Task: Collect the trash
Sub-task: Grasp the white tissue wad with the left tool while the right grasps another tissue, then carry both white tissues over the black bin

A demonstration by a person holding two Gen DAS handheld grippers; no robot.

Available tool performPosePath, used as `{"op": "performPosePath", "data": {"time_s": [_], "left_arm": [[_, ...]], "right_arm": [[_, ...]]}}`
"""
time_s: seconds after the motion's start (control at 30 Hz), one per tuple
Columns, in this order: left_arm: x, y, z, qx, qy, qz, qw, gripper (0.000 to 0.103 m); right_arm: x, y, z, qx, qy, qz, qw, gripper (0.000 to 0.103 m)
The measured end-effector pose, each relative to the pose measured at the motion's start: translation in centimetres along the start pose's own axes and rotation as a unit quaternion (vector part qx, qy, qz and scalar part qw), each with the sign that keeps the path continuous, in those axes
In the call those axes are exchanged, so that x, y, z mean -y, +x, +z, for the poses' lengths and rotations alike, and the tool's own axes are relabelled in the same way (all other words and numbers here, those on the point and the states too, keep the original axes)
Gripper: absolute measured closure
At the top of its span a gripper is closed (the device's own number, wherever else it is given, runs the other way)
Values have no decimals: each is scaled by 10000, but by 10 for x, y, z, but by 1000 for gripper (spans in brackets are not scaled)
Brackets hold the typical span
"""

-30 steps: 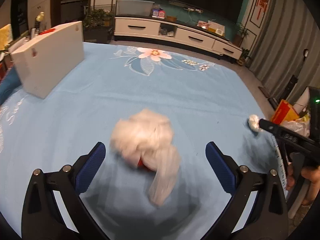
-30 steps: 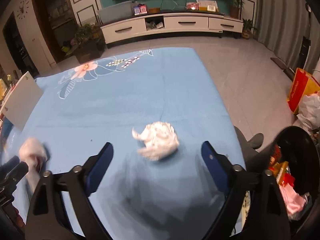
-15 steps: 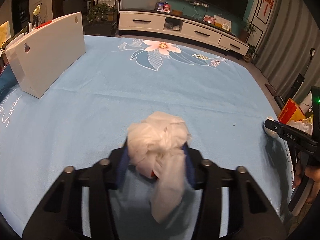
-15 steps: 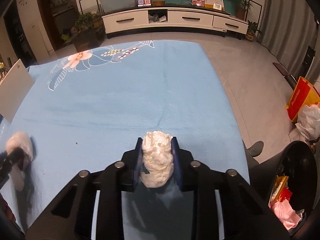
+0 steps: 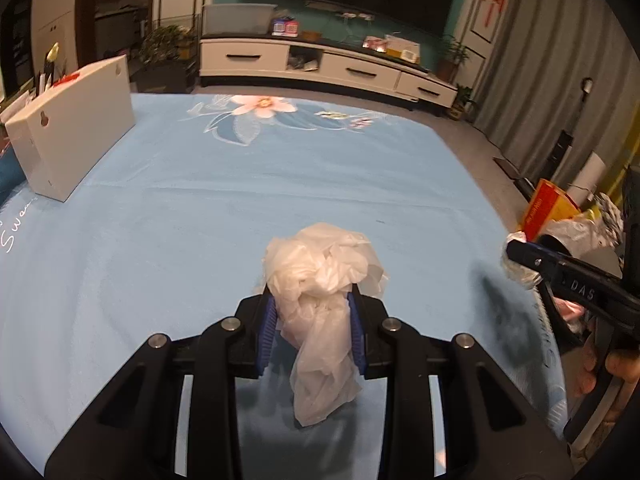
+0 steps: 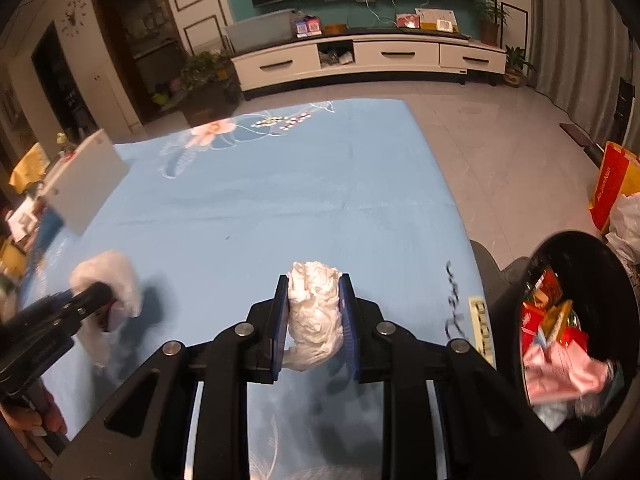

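Observation:
My left gripper (image 5: 312, 304) is shut on a crumpled white plastic bag (image 5: 320, 276) and holds it above the blue flowered cloth (image 5: 240, 184); a tail of the bag hangs down. The same bag (image 6: 116, 276) shows at the left of the right wrist view. My right gripper (image 6: 314, 284) is shut on a crumpled white paper wad (image 6: 316, 312), lifted off the cloth near its right edge. The wad also shows in the left wrist view (image 5: 520, 270). A black trash bin (image 6: 576, 336) with red and pink rubbish inside stands low to the right.
A white box (image 5: 68, 136) stands at the table's left side. A white TV cabinet (image 6: 360, 60) lines the far wall. An orange bag (image 6: 612, 184) and a white plastic bag (image 6: 628, 224) sit on the floor to the right, past the bin.
Both grippers closed on their trash, the left on the plastic bag and the right on the paper wad. Both have since lifted off the cloth, and the bin now shows larger.

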State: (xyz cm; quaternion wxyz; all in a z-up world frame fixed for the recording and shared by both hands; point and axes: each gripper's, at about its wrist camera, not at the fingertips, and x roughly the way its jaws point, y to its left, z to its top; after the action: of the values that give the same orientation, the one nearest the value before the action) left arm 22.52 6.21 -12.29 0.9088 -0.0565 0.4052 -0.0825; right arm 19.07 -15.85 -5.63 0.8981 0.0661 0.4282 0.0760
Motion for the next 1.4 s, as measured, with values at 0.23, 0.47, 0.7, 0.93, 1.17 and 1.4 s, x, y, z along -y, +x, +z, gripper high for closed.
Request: {"op": "performPosePath", "data": {"time_s": [0.23,0.47,0.7,0.93,1.17,1.4], "left_arm": [[41,-36,-16,173,363,-159,9991,71],[77,-65,-27,295,712,-311,9965,71],[114,-83,-29,438,1095,-409,9922,71],[145,-90,-30,488,1392,-494,9878,71],[174,-91,-32,494,1696,-569,9826,71],[201,-92,-34,496,1985,-656,9766,71]], "right_arm": [[-2,-49,-29,138,-50,168,9997,78],[11,-86,-50,337,124,196,9992,78],[41,-115,-61,580,405,86,9975,78],[67,-138,-69,813,665,-5,9945,78],[89,-154,-77,969,877,-42,9914,78],[109,-162,-84,1064,1094,-113,9882,78]]}}
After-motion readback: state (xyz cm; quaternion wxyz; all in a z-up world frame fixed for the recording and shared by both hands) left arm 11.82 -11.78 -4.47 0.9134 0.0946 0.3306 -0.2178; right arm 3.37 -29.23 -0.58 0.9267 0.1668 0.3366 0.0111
